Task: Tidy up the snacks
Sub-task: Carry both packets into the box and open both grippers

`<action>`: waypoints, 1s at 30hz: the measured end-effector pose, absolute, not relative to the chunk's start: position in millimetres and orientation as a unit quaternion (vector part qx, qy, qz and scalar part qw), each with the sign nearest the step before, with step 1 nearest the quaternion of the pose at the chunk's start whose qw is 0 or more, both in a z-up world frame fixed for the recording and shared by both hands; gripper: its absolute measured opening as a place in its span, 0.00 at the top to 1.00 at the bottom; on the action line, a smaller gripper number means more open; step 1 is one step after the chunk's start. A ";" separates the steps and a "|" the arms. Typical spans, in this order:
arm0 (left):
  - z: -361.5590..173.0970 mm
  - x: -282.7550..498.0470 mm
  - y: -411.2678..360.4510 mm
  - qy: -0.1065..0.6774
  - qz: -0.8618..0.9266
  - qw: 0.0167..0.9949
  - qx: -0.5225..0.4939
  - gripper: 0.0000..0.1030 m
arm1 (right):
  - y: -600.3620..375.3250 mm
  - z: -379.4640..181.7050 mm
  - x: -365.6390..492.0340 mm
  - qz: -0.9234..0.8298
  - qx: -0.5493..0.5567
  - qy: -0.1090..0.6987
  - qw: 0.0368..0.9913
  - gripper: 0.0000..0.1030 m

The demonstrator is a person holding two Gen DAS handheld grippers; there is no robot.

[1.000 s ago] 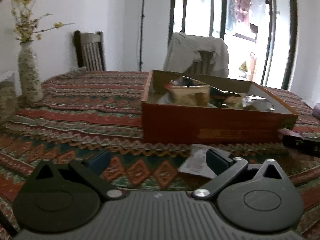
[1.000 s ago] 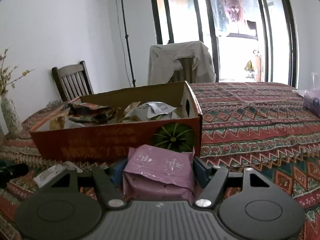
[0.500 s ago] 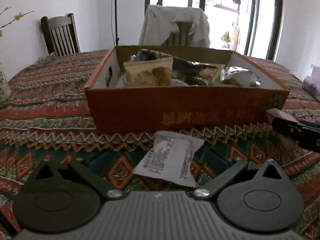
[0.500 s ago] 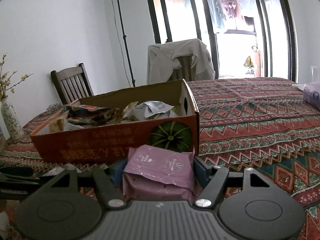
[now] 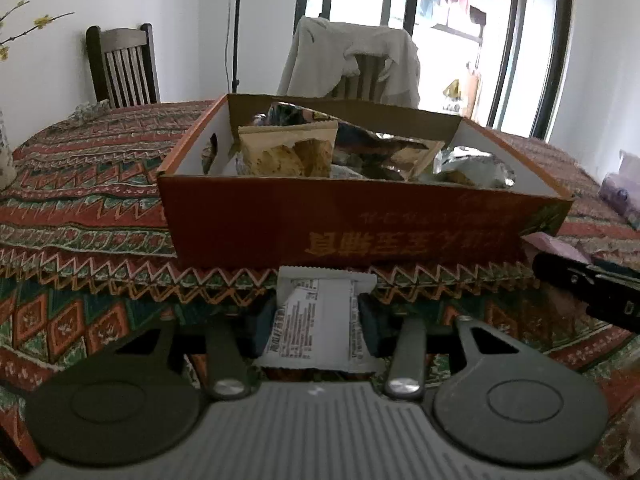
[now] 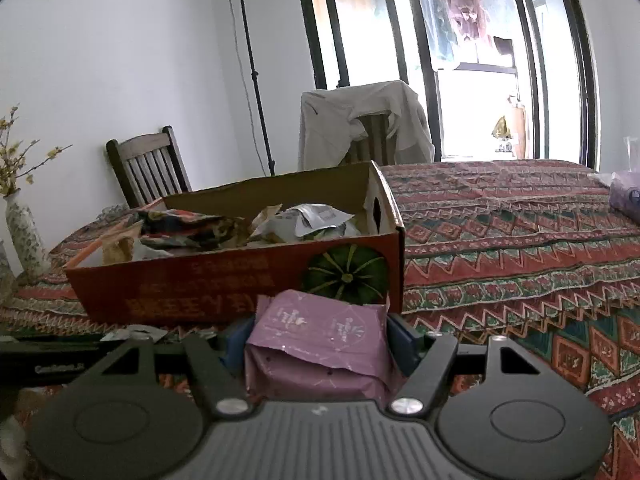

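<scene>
white packet (image 5: 320, 320) between closing left hand-held gripper (image 5: 316, 322) jaws.

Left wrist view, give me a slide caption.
Left claw closing on a white snack packet before the red cardboard box of snacks.

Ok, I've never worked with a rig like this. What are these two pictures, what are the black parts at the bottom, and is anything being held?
No robot arm here: a person holds one two-finger tool in each hand, each with a camera looking along its fingers. The black parts are the tools.

Left view: the left gripper is closing its fingers around a white snack packet lying on the patterned tablecloth.

Right view: the right gripper grips a purple packet.

Ahead of both stands an orange cardboard box already holding snack bags.
</scene>
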State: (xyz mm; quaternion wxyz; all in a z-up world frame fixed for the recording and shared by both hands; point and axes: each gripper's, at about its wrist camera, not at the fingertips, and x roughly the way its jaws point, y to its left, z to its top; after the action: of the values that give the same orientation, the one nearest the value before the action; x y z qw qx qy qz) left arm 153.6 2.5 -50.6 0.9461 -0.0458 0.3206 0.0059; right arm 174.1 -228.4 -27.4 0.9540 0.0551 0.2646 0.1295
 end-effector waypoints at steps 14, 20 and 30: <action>-7.7 121.8 9.4 0.232 -0.008 0.970 -0.067 0.57 | -219.6 -11.2 154.6 0.152 0.036 0.200 0.967 0.33; 16.7 126.6 7.7 0.197 -0.015 0.978 -0.067 0.57 | -216.7 19.0 156.2 0.155 0.033 0.164 0.974 0.33; 51.7 165.7 6.7 0.155 -0.015 0.983 -0.094 0.57 | -198.4 55.7 206.0 0.137 0.027 0.141 0.980 0.33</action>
State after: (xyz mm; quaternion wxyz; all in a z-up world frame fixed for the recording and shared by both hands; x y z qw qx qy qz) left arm 165.7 6.7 51.7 0.9834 -0.0938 0.1549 -0.0148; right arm 206.0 -198.4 55.6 0.9802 0.0272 0.1405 0.1369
